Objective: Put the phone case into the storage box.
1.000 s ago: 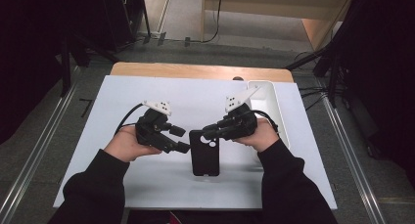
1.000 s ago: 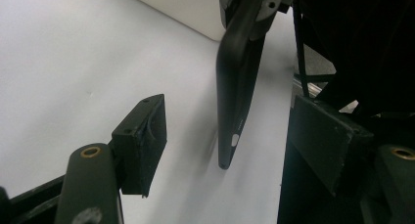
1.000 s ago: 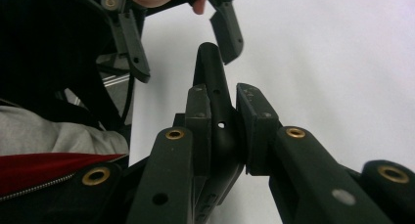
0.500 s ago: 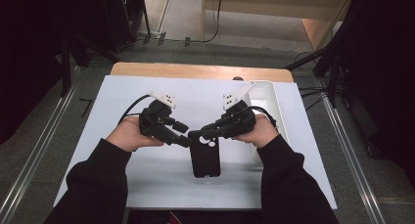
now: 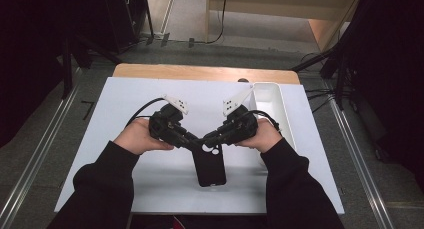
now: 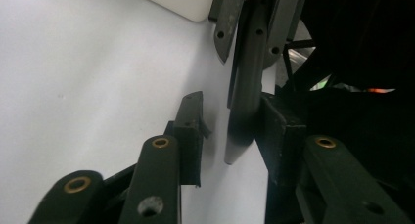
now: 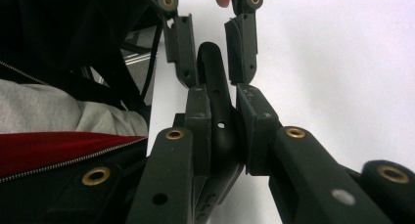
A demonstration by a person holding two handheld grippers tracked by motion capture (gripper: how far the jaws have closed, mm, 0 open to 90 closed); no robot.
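Case point(image 5: 209, 164), black and phone-shaped with a camera cut-out at its far end, is the object both grippers meet over; it sits near the middle of the white table point(image 5: 125, 104), its far end raised toward the jaws, its near end pointing at the person. A white tray point(image 5: 272, 106) stands at the table's right side, well apart from the work.

The right gripper point(image 7: 222, 136) is pinched on the case: in its own view the two pads press the case's edge from both sides. The left gripper point(image 6: 225, 131) is spread, with the case's edge standing in the gap; one pad looks just beside it, the other apart.

Judging by this, the step is a second grip or a handover. To do it well:
- Keep the right pinch firm so the case does not swing while the left jaws come together.
- Centre the edge between the left pads before squeezing, or the case will twist.
- Grip the rim, not the cut-out, where the wall is thin and likely flexible.
- Squeeze slowly; a soft case may buckle.
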